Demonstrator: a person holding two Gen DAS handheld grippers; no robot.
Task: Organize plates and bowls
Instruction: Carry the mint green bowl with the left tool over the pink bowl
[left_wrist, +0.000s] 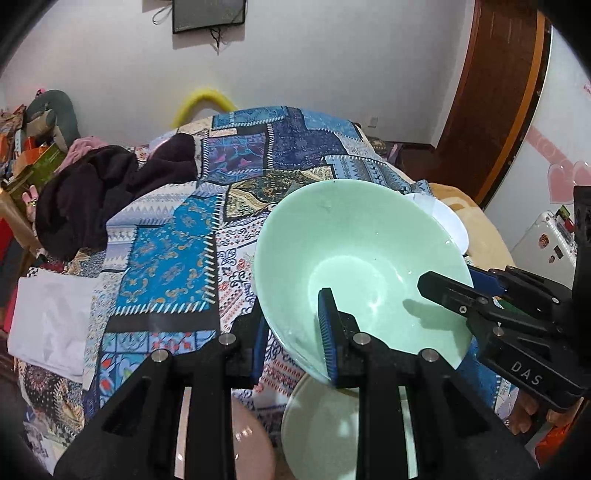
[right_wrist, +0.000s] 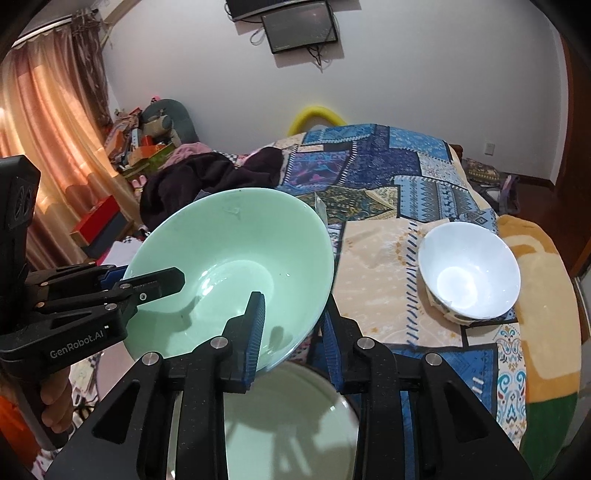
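You held the green bowl (left_wrist: 354, 251) tilted above a pale green plate (right_wrist: 295, 424), w/ both grippers clamped on its rim: left gripper (left_wrist: 295, 343) near side, right gripper (right_wrist: 291, 332) opposite. White bowl (right_wrist: 469, 269) sat apart on bedspread (right_wrist: 388, 177).

A mint-green bowl (right_wrist: 236, 258) is showing at centre, a white bowl (right_wrist: 469, 269) at three o'clock, black tongs (right_wrist: 291, 332) with blue pads (right_wrist: 256, 332) at six, over a blue patchwork bedspread (right_wrist: 388, 173).

glossy green bowl (right_wrist: 236, 258), patterned cloth bedspread (right_wrist: 388, 177)
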